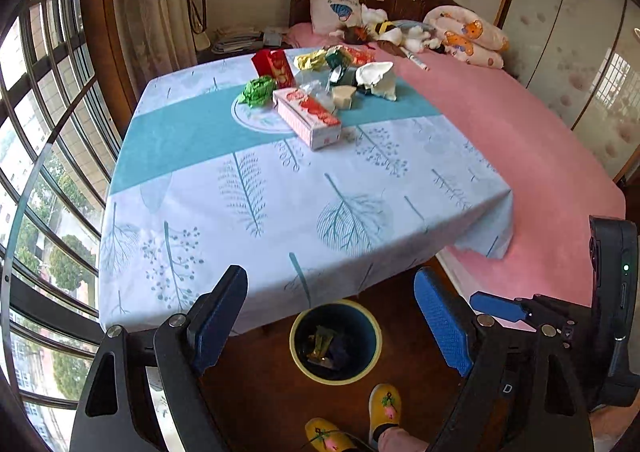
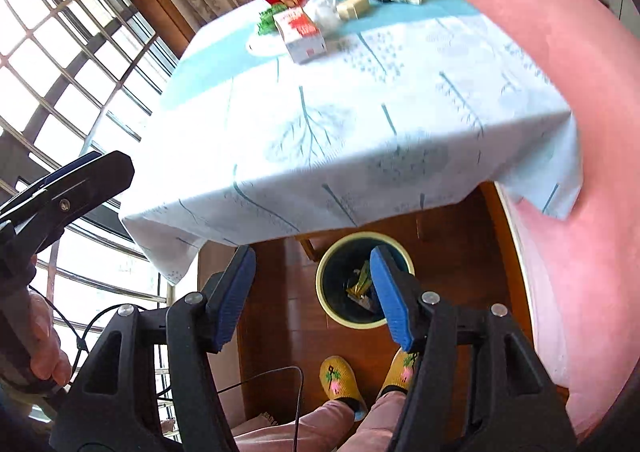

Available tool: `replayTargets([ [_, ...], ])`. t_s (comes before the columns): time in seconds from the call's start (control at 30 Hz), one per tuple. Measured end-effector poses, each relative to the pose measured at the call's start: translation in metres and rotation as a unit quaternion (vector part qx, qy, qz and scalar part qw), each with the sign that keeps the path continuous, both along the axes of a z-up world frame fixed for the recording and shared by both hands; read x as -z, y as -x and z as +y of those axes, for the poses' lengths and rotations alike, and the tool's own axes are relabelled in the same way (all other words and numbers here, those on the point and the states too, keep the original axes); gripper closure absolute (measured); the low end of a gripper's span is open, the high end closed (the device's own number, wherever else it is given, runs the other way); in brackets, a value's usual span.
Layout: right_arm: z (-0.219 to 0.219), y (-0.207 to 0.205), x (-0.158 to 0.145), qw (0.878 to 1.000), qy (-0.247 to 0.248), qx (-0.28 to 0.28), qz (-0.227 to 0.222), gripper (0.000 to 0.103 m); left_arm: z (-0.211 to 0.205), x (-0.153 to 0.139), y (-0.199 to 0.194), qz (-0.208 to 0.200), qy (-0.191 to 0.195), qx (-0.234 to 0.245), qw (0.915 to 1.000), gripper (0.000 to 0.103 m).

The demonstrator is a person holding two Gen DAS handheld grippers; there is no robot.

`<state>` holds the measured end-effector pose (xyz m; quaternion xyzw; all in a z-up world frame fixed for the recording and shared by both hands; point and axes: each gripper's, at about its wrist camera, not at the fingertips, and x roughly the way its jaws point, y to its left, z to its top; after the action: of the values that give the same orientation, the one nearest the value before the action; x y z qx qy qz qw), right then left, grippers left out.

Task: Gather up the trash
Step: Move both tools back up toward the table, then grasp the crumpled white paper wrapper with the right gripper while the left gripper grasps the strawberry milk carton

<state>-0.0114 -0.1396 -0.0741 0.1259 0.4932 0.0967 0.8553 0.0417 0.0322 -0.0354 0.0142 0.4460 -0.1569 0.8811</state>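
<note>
Left gripper [image 1: 332, 316]: jaws wide, holding nothing, above the floor.
Trash pile [image 1: 320, 88]: on the table [image 1: 240, 192], at 12 o'clock from the left gripper; green crumple, pink box, white wad.
Bin [image 1: 336, 342]: on the floor, between the fingers, wrappers inside.
Right gripper [image 2: 314, 292]: jaws wide, holding nothing; bin [image 2: 362, 284] just beyond.

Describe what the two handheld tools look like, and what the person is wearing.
Both tools share one build: black triangular plastic arms with cut-outs and silver pivot bolts, tipped with ribbed blue pads. The left tool has a black housing beside it with a small green light. A thin black cable loops beneath the right tool. The person wears pink trousers and yellow slippers with a pink flower pattern.
</note>
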Motion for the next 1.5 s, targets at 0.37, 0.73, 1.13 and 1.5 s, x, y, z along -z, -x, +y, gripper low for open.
replayTargets([
  [0.37, -0.015, -0.017, -0.131, 0.992, 0.027, 0.034, -0.115, 0.044, 0.005, -0.123, -0.013, -0.095, 0.008, 0.012, 0.9954, 0.015],
  [0.73, -0.041, -0.083, -0.157, 0.988, 0.061, 0.022, -0.142, 0.044, 0.006, -0.145, -0.081, -0.093, 0.010, -0.031, 0.9952, 0.015],
  [1.13, -0.120, -0.255, -0.084, 0.992, 0.074, -0.061, -0.086, 0.046, -0.048, -0.066, -0.226, -0.004, 0.001, -0.132, 0.9912, 0.015],
  [1.5, -0.173, -0.395, -0.018, 0.979, 0.104, -0.168, -0.041, 0.046, -0.095, 0.024, -0.331, 0.109, -0.024, -0.233, 0.9662, 0.016],
])
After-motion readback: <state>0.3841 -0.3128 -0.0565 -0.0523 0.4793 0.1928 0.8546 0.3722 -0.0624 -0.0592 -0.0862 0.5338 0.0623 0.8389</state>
